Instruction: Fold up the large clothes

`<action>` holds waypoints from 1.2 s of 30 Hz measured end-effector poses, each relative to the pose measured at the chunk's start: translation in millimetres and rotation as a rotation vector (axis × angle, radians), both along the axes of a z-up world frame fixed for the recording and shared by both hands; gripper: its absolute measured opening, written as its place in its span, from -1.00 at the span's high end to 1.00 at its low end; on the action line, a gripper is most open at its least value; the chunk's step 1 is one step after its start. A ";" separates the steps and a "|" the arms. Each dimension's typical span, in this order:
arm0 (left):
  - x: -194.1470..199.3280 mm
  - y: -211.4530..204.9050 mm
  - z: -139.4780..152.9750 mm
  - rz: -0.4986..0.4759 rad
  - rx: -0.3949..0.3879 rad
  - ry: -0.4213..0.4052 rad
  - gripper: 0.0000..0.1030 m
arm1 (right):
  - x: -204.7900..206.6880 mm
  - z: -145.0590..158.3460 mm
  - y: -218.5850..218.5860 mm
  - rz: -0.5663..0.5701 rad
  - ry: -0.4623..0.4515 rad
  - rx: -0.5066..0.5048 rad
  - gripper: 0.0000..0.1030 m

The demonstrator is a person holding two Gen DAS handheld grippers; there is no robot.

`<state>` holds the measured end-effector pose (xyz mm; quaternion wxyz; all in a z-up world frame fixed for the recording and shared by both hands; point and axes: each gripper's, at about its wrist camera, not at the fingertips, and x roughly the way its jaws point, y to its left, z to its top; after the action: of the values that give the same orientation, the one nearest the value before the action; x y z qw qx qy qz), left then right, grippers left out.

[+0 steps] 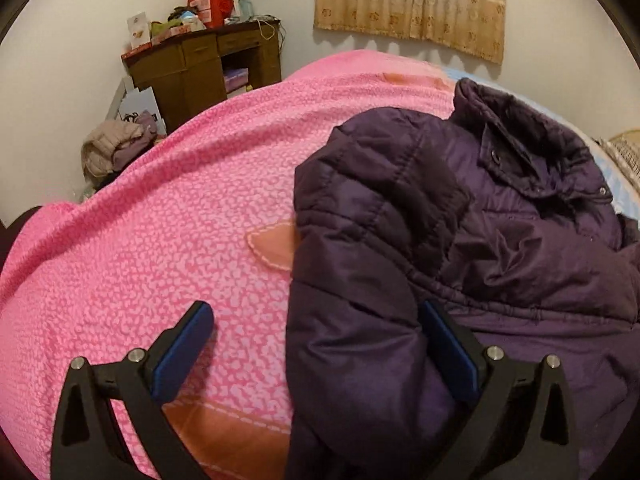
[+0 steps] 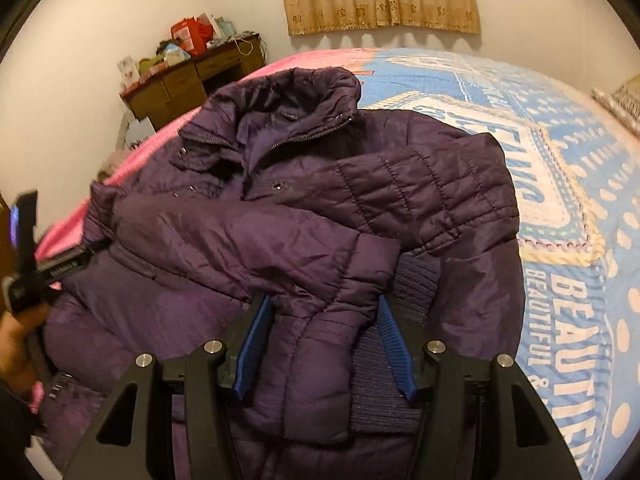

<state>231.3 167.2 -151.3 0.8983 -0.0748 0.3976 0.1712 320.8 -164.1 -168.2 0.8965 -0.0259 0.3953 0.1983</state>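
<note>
Lying across a bed, a dark purple quilted jacket [image 2: 304, 200] sits partly on a pink blanket [image 1: 160, 240] and partly on a blue printed bedspread [image 2: 560, 168], collar toward the far wall.

Left wrist view only — a heap of pale clothes [image 1: 112, 152] on the floor beside the wooden desk [image 1: 200, 76], and orange patches stitched onto the pink blanket. Right wrist view only — both sleeves folded across the jacket's front, the ribbed cuff [image 2: 384, 368] under the near sleeve, the bedspread's lettering, and the left gripper [image 2: 24, 264] seen from outside at the left edge, held in a bare hand [image 2: 16, 344].

Writing: "BEAUTIFUL" reads twice on the bedspread, in large and small letters; other words are cut off or too warped to read. A small label on the left gripper's bar is illegible.

Left gripper [image 1: 316, 344]: jaws spread wide, one finger over the pink blanket, the other against the jacket's sleeve, gripping nothing.

Right gripper [image 2: 320, 344]: jaws partly open, blue pads [image 2: 252, 344] flanking the near sleeve's end; whether they press it cannot be told.
</note>
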 end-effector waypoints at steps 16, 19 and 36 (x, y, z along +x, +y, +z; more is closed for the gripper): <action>2.4 3.0 -2.0 -0.003 -0.019 -0.005 -1.00 | -0.8 13.1 3.8 -0.025 0.021 -0.056 -0.10; 2.8 3.4 -2.3 -0.002 -0.027 -0.007 -1.00 | -17.0 41.6 7.4 -0.090 -0.053 -0.016 -0.10; 1.7 8.8 -2.4 -0.008 -0.047 -0.008 -1.00 | -5.1 -3.7 98.2 0.174 0.041 -0.001 -0.11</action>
<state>233.0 176.1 -153.7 0.8985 -0.0950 0.3984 0.1580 315.7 -65.9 -171.9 0.8677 -0.0563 0.4097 0.2757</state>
